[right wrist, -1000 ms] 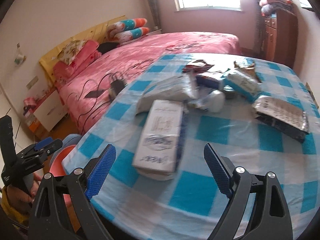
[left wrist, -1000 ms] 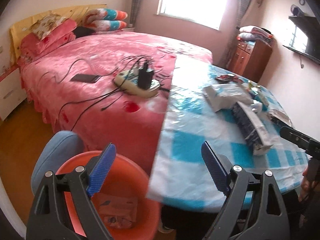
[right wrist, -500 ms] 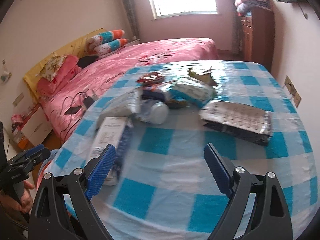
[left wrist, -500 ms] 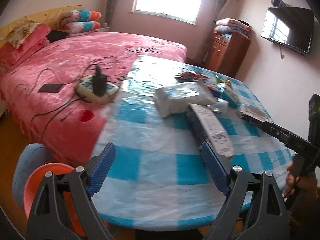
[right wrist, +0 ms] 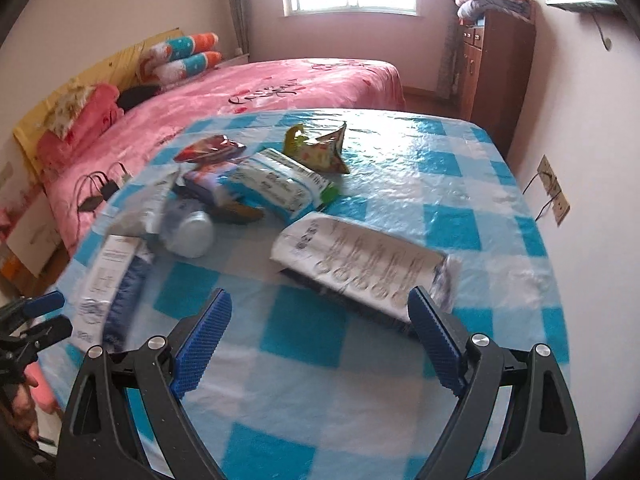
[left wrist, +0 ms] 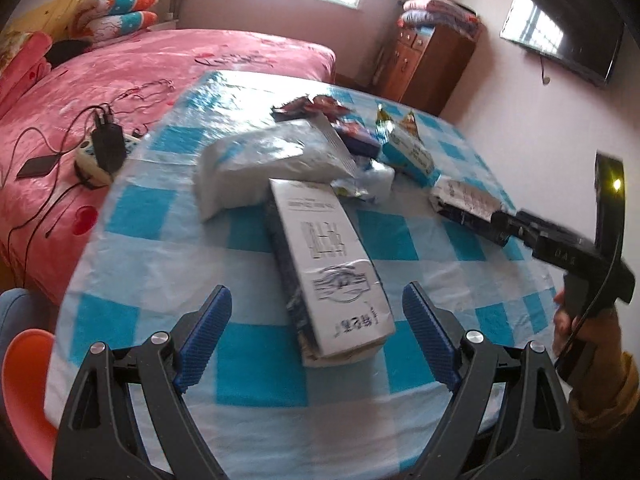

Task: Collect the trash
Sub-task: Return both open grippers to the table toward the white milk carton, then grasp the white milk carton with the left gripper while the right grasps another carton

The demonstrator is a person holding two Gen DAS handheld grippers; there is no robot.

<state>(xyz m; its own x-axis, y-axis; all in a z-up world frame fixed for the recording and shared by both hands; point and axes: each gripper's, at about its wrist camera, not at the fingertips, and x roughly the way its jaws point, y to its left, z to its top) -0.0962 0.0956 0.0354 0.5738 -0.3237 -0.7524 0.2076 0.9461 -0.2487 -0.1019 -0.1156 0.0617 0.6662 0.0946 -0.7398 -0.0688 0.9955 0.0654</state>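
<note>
Trash lies on a table with a blue-and-white checked cloth. A long white and dark-blue package lies just ahead of my open, empty left gripper. Behind it is a white plastic bag, then several small wrappers. In the right wrist view a flat white printed package lies just ahead of my open, empty right gripper. A teal-and-white pack, a green-yellow wrapper and a red wrapper lie farther back.
An orange bin stands low at the left by the table edge. A pink bed with a power strip and cables lies behind the table. A wooden cabinet stands at the back right, a wall TV beyond it.
My left gripper has swung right, from over the orange bin to over the table. My right gripper has turned right, from the long package to the flat printed package. Both stay open.
</note>
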